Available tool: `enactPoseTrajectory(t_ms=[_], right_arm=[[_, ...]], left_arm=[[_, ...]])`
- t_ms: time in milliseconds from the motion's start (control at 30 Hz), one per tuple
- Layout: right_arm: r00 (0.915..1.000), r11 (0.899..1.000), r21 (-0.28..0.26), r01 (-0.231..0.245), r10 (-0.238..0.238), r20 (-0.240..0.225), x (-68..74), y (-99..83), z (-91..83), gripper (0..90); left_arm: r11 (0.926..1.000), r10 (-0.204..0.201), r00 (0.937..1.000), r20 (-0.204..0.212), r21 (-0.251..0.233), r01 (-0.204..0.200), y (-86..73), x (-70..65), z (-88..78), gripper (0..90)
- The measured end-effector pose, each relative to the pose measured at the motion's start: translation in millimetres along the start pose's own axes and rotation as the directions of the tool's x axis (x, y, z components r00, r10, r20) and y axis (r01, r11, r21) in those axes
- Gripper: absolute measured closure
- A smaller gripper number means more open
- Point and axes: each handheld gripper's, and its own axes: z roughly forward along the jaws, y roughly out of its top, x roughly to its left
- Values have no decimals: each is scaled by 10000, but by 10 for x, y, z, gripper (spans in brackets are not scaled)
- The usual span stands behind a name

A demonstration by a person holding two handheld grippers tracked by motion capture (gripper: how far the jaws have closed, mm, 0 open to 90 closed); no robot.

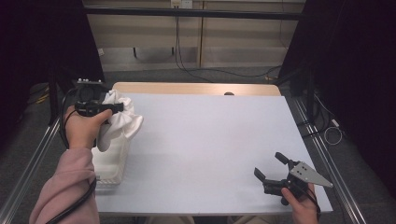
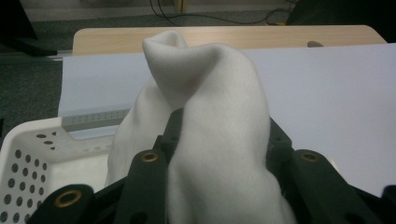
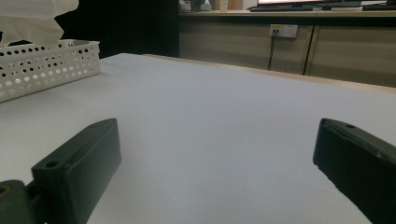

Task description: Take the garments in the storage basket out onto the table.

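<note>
A white cloth (image 1: 122, 122) hangs bunched above a white perforated basket (image 1: 111, 171) at the table's left edge. My left gripper (image 1: 116, 108) is shut on the cloth's top and holds it off the basket. In the left gripper view the cloth (image 2: 210, 121) bulges up between the two black jaws, with the basket (image 2: 28, 154) below at the left. My right gripper (image 1: 271, 166) rests low at the table's front right, jaws wide open with nothing between them. In the right gripper view the gripper (image 3: 215, 154) faces bare table, with the basket (image 3: 46, 65) and the cloth (image 3: 35, 18) far off at the left.
A pale grey sheet (image 1: 210, 144) covers the wooden table (image 1: 196, 87). Metal rails (image 1: 327, 154) run along both sides. Cables (image 1: 187, 65) lie on the floor behind, in front of wooden cabinets (image 1: 233, 42). A small dark object (image 1: 228, 94) sits at the sheet's far edge.
</note>
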Motion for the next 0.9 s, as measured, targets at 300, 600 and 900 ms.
enactPoseTrajectory(t_ms=[300,600,900], right_arm=[[10000,10000,-9,-18,18,-5,2,0,2,6],[10000,10000,4,-17,17,6,2,0,0,7],[10000,10000,10,41,-41,-24,1,1,-1,7]], left_arm=[[9995,327,9988,367,-46,-326,75,-186,50,629],[9984,554,9957,745,41,-558,111,-374,171,629],[9963,852,9923,894,76,-862,145,-515,223,628]])
